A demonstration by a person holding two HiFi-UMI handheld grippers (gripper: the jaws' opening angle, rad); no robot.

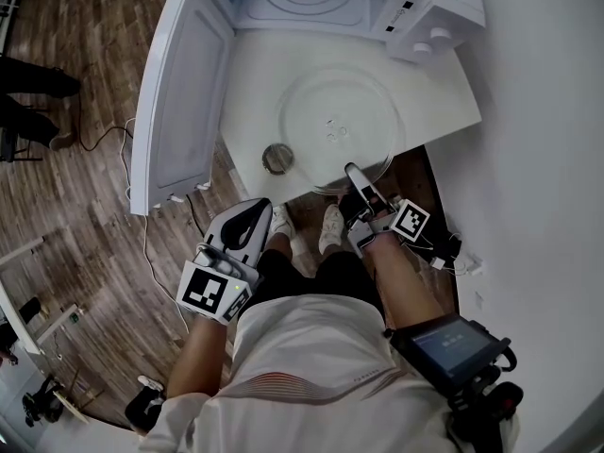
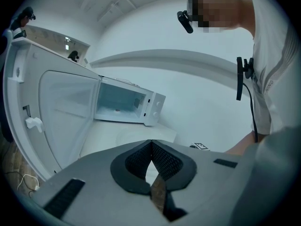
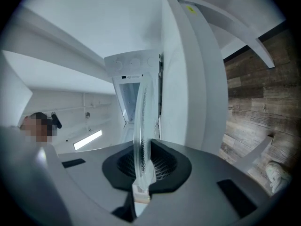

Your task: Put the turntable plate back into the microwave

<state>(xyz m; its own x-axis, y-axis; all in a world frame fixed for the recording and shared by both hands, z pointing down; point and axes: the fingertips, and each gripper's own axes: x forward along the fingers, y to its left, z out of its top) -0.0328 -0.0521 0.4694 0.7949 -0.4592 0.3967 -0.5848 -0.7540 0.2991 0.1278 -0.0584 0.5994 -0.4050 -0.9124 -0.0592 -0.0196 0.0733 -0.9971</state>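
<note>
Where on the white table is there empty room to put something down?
Bare table lies between the microwave and the glass plate, and in the left strip beside the open door. The front edge is crowded: a small round object sits there, and the right gripper clamps the plate's near rim.

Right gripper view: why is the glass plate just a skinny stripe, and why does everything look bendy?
Right gripper view: the turntable plate is seen edge-on, clamped in the right gripper, so only its thin clear rim shows; the wide-angle lens bends straight edges and darkens the corners. Head view: the same plate is round, faint against the white table.
</note>
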